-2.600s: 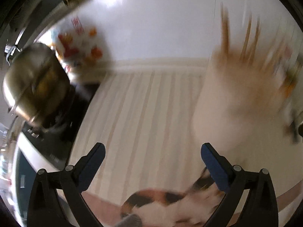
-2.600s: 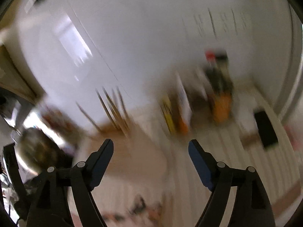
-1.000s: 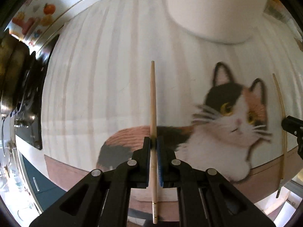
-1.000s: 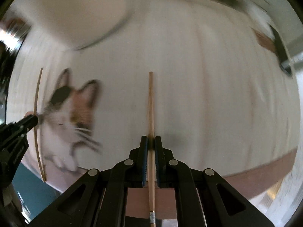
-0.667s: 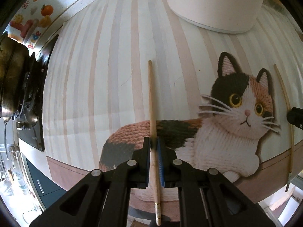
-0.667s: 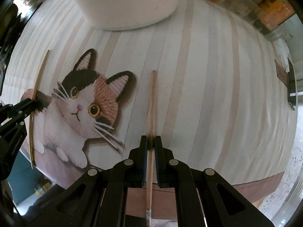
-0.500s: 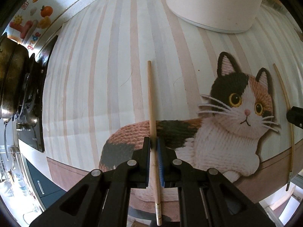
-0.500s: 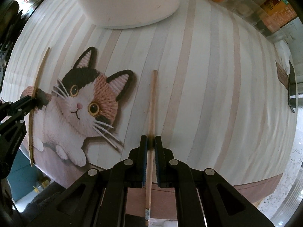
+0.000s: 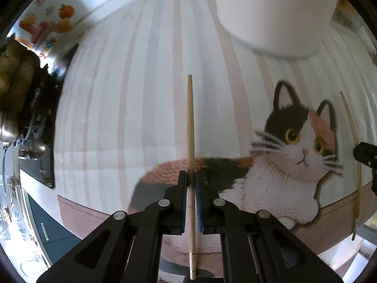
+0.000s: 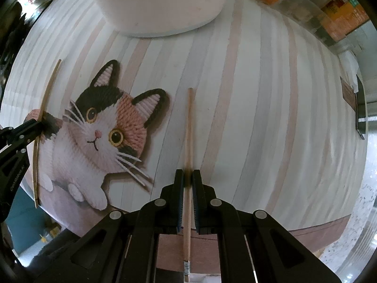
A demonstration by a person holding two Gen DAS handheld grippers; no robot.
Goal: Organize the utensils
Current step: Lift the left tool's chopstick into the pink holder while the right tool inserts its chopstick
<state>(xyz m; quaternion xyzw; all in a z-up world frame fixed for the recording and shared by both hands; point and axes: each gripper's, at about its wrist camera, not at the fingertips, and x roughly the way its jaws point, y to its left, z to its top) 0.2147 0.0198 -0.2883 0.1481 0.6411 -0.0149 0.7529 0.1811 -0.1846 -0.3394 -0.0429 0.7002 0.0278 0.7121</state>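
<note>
Chopsticks, one per gripper: left gripper (image 9: 192, 184) pinching a wooden chopstick (image 9: 190, 127) over the cat-print mat (image 9: 122, 94), right gripper (image 10: 187, 181) clamped on another chopstick (image 10: 189, 122), white holder (image 10: 155, 2) beyond.

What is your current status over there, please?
Left tongs shut on one chopstick, right tongs on another. White holder ahead. Nothing between.

Left claw (image 9: 192, 184), right claw (image 10: 187, 181): black, blue pads, silver screws.
</note>
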